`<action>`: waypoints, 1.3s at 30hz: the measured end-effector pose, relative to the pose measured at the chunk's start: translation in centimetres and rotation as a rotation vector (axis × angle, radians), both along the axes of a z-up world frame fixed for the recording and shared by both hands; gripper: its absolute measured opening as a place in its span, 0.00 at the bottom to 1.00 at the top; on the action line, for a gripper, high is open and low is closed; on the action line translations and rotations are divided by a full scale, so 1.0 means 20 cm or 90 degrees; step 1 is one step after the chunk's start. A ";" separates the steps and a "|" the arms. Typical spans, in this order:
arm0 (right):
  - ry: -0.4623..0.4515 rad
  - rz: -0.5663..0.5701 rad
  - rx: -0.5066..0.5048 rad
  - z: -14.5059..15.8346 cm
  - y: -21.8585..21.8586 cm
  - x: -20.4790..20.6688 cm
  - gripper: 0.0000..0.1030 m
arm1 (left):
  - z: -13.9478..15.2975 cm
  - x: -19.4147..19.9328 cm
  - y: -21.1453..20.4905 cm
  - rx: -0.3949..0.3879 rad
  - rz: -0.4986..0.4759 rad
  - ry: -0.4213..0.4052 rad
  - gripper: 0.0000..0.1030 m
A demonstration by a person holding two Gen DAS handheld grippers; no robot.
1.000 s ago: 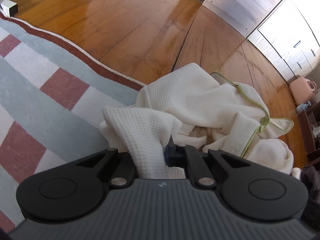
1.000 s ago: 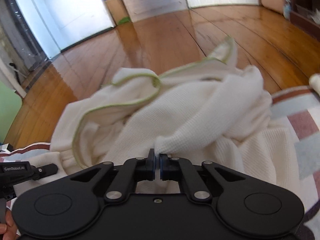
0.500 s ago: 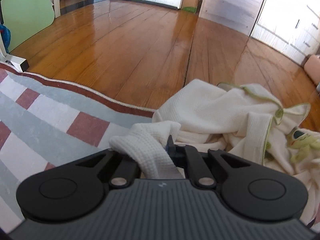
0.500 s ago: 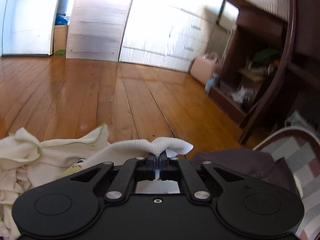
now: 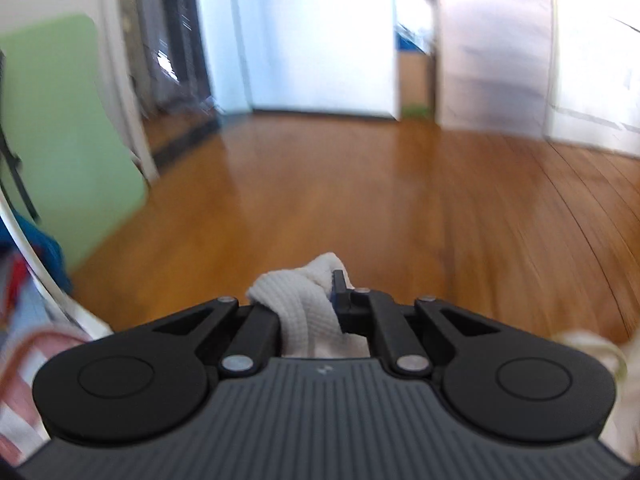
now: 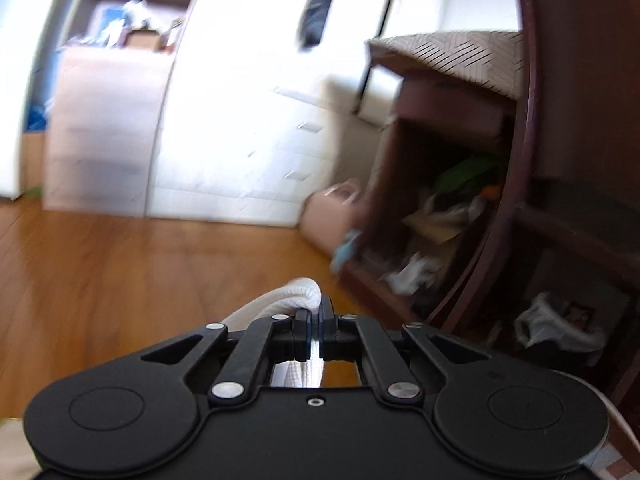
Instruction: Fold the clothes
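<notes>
My left gripper [image 5: 316,300] is shut on a bunched fold of the white waffle-knit garment [image 5: 304,304], which bulges out between the fingers. More of the garment, with green trim, shows at the lower right edge [image 5: 592,344]. My right gripper [image 6: 315,320] is shut on another rolled edge of the same white garment [image 6: 296,292], which trails down to the left. Both grippers are raised and look level across the room. The rest of the garment hangs below, out of view.
A wooden floor [image 5: 360,200] stretches ahead. A green panel [image 5: 68,128] and the striped rug's edge [image 5: 24,360] are at the left. A dark wooden cabinet [image 6: 500,200] with clutter and a pink bag [image 6: 332,216] stand at the right. White drawers [image 6: 260,120] are behind.
Both grippers have lifted and tilted up with the garment held. The garment pile has dropped out of view, and the far walls and furniture now fill both views.
</notes>
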State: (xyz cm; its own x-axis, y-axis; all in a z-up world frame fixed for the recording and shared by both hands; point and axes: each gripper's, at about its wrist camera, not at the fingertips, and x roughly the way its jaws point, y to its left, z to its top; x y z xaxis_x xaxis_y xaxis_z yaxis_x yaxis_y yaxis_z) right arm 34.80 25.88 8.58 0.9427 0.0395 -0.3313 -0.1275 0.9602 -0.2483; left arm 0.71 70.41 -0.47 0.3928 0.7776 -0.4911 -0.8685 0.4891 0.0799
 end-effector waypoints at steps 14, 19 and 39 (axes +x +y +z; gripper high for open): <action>0.445 0.178 0.319 -0.64 -0.21 -0.55 0.45 | -0.55 -0.17 -0.53 -0.386 -0.033 -0.174 0.37; 0.515 0.260 0.321 -0.84 -0.26 -0.76 0.46 | -0.70 -0.07 -0.86 -0.416 -0.171 -0.109 0.37; 0.603 0.450 0.143 -0.99 0.46 -1.14 0.54 | -0.57 -0.30 -0.65 -0.358 -0.080 -0.116 0.40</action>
State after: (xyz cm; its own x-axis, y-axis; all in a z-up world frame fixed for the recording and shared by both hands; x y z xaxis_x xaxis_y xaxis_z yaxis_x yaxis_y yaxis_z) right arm 11.93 35.11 -11.17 0.0746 0.5954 -0.8000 -0.6846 0.6139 0.3930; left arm -5.39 57.46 -11.94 0.5814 0.3610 -0.7292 -0.7769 0.5125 -0.3657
